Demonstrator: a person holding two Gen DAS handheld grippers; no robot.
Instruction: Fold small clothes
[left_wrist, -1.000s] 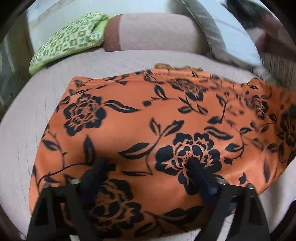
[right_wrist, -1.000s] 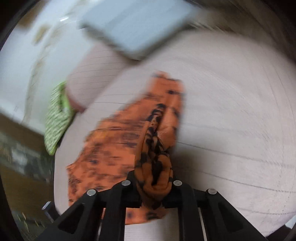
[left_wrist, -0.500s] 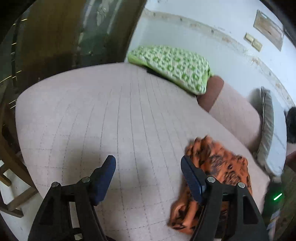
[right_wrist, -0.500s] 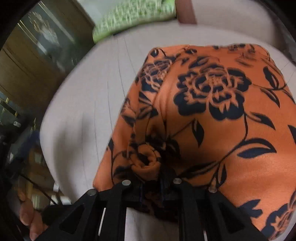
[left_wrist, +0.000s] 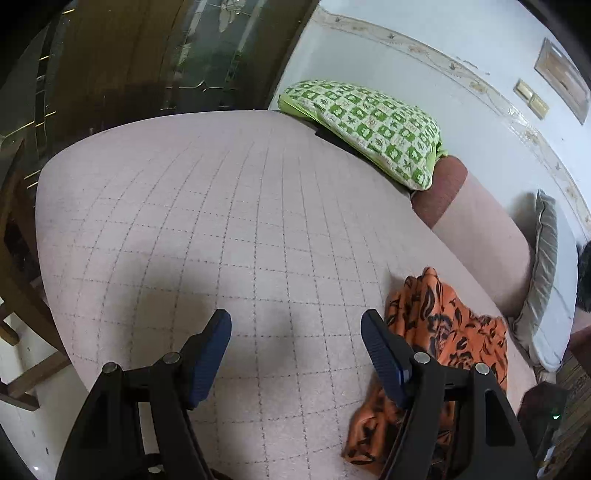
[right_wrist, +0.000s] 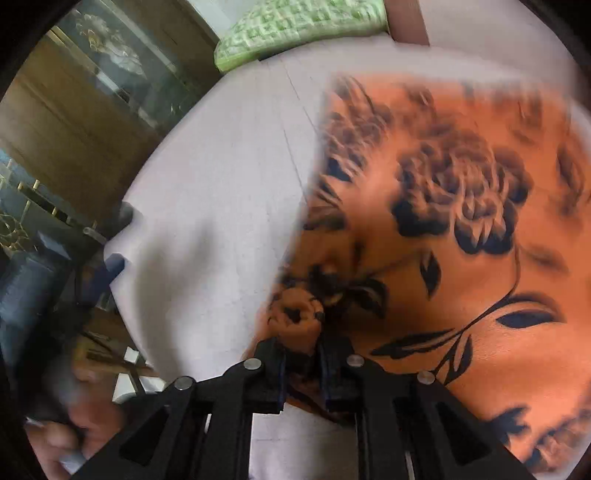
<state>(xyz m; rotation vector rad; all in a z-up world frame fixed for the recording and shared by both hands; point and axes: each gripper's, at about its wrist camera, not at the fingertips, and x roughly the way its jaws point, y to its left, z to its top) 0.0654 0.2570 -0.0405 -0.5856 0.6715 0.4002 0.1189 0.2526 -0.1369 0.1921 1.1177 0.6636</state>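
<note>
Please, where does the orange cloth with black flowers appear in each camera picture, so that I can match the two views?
Left wrist view: the orange cloth lies bunched at lower right, behind the right-hand finger of the open left gripper.
Right wrist view: it fills the right half, one corner pinched in the right gripper.
Shared landmark: the green patterned pillow.

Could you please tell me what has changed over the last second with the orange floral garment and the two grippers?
The left gripper swung off the orange black-flowered garment and now hangs open over the bare pink checked bedcover. The right gripper carried the cloth from a dangling bunch to a spread. It stays clamped on a fold.
</note>
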